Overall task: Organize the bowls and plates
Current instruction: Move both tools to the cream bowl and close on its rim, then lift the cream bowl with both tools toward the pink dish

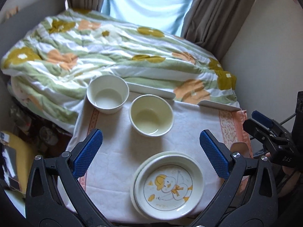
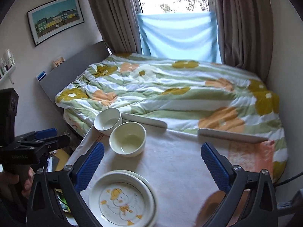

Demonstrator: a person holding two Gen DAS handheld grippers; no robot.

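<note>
A white plate with a yellow duck drawing (image 1: 169, 185) lies stacked on another plate at the table's near edge; it also shows in the right wrist view (image 2: 121, 200). A cream bowl (image 1: 151, 115) (image 2: 127, 139) stands mid-table, a white bowl (image 1: 108, 96) (image 2: 107, 121) behind it to the left. My left gripper (image 1: 151, 153) is open and empty, hovering above the plates. My right gripper (image 2: 152, 165) is open and empty over the table's right part; it shows at the right edge of the left wrist view (image 1: 263, 123).
The table wears a white cloth with a peach border (image 1: 234, 126) and low white rails (image 1: 151, 90) at its far edge. A bed with a flowered quilt (image 2: 170, 90) lies beyond. A brownish object (image 2: 212, 206) sits at the near right.
</note>
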